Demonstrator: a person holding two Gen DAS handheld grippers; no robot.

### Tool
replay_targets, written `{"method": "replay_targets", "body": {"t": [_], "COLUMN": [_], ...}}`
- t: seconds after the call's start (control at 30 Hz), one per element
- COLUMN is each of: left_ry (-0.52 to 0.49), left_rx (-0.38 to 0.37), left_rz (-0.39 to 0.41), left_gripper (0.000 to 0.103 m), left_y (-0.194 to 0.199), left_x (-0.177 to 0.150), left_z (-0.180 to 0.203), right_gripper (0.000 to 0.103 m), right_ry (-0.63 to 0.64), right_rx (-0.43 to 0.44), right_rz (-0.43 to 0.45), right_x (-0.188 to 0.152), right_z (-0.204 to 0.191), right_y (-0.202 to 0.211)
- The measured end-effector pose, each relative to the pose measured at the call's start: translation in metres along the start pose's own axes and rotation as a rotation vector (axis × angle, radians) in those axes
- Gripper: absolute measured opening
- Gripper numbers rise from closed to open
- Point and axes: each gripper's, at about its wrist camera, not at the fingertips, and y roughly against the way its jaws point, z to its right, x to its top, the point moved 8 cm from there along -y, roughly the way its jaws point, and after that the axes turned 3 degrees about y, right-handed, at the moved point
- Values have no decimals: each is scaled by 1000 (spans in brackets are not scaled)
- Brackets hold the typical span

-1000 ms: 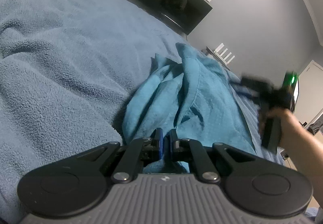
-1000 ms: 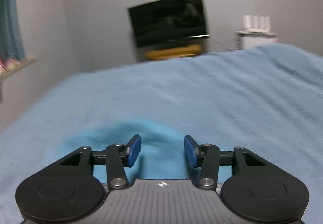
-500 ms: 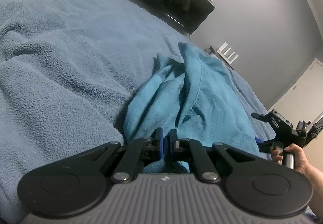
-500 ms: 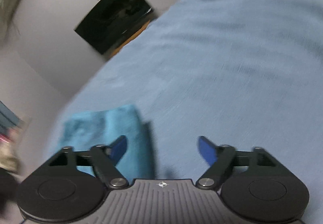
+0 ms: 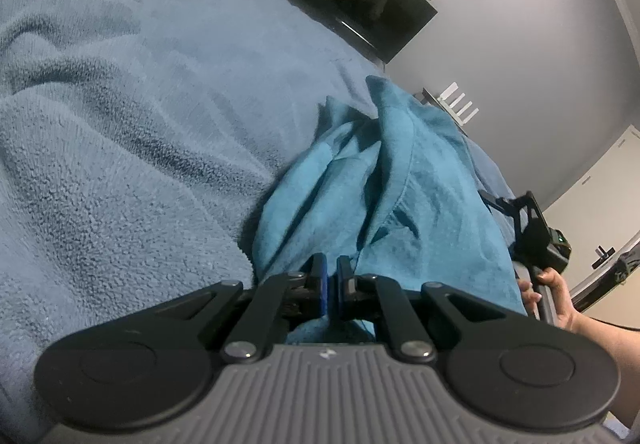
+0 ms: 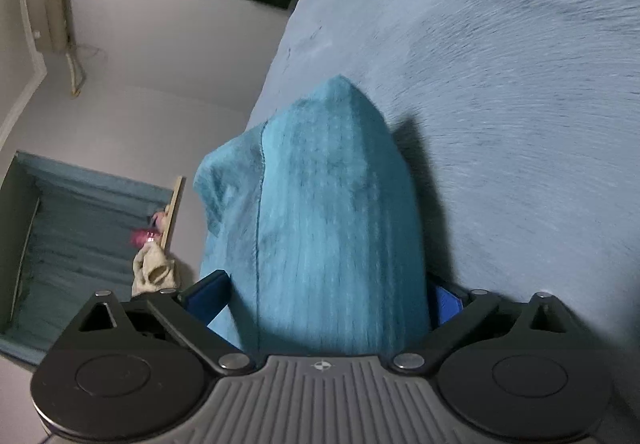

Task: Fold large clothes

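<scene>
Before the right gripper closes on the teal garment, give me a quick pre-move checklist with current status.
1. Left gripper pinching the teal garment: ok, its jaws are shut on the fabric's near edge.
2. Right gripper open: ok, its jaws have just been opening and now stand wide.
3. Fabric between the right jaws: ok, a fold of the garment fills the gap.
4. Right pads pressing on the cloth: not ok, not yet clamped.
5. Blanket clear of the right jaws: cannot tell, the fold hides what lies beneath.
</scene>
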Motion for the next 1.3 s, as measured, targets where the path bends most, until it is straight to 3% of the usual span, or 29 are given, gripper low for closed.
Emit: {"method": "replay_targets", "body": {"t": [0.17, 0.23, 0.3, 0.33, 0.4, 0.57, 0.8, 0.9, 1.03, 1.17, 1.3], "left_ry": [22, 31, 36, 37, 39, 14, -173, -226, -335, -373, -421], "left_rx": [5, 9, 11, 13, 15, 1, -60, -104, -129, -126, -144], "left_rz": [-5, -7, -5, -4, -1, 5, -96, -160, -209, -204, -165], "left_gripper": [3, 3, 3, 3, 3, 3, 2, 2, 2, 2, 2], "left_y": [-7, -9, -9, -9, -9, -8, -43, -63, -83, -95, -102], "left_x": [0, 0, 0, -1, -2, -5, -30, -52, -75, -79, -83], "left_z": [-6, -8, -8, -7, -6, 5, 70, 104, 136, 149, 158], "right_gripper": [103, 96, 77, 74, 66, 61, 59, 59, 59, 60, 62], "right_ry": [16, 40, 77, 90, 103, 95, -12, 15, 85, 221, 395], "right_rx": [1, -25, -63, -73, -66, -26, -63, -100, -146, -185, -187], "right_rz": [5, 26, 51, 68, 116, 255, 365, 361, 290, 180, 92], "right_x": [16, 18, 12, 10, 4, -19, -21, 0, 40, 79, 113], "right_z": [-1, -7, -13, -17, -27, -43, -16, -7, -2, -12, -47], "right_y": [-40, -31, -24, -21, -11, 36, 116, 153, 184, 177, 145]}}
